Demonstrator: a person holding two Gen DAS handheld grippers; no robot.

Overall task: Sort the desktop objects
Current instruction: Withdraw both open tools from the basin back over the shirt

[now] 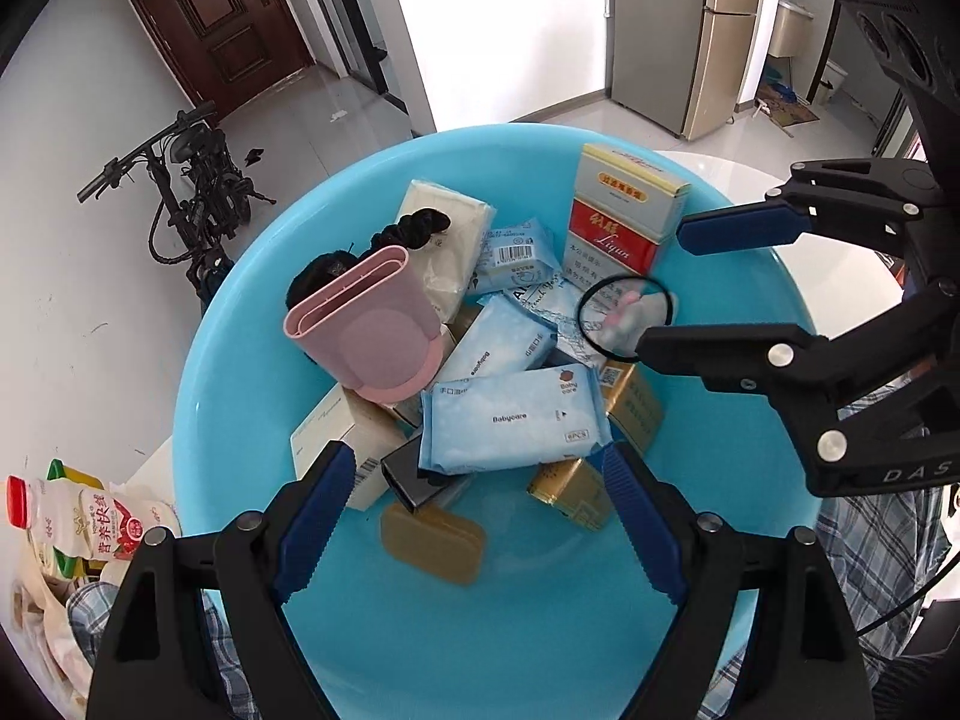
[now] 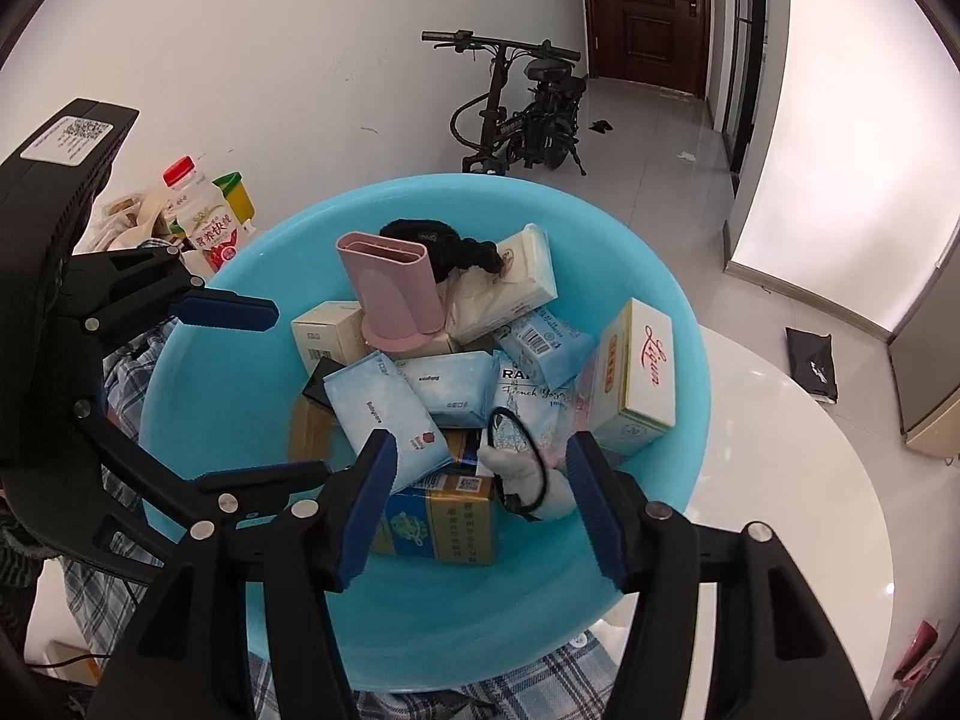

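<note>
A light-blue plastic basin [image 1: 252,396] [image 2: 660,540] holds a heap of small things: a pink holder [image 1: 366,324] [image 2: 393,294], blue wet-wipe packs [image 1: 510,420] [image 2: 384,414], a red and white Liqun box [image 1: 618,216] [image 2: 645,372], gold boxes [image 2: 438,522], a black scrunchie [image 1: 414,228]. A black hair tie with a white plush charm [image 1: 624,315] [image 2: 528,474] lies on top. My left gripper [image 1: 474,516] is open above the basin's near side. My right gripper [image 2: 480,492] is open around the hair tie; it shows in the left wrist view [image 1: 660,288].
The basin sits on a white round table [image 2: 780,480]. A drink bottle with a red cap [image 1: 90,516] [image 2: 201,216] and snack packs stand beside the basin. A bicycle [image 2: 522,102] and a fridge [image 1: 690,30] stand on the floor beyond.
</note>
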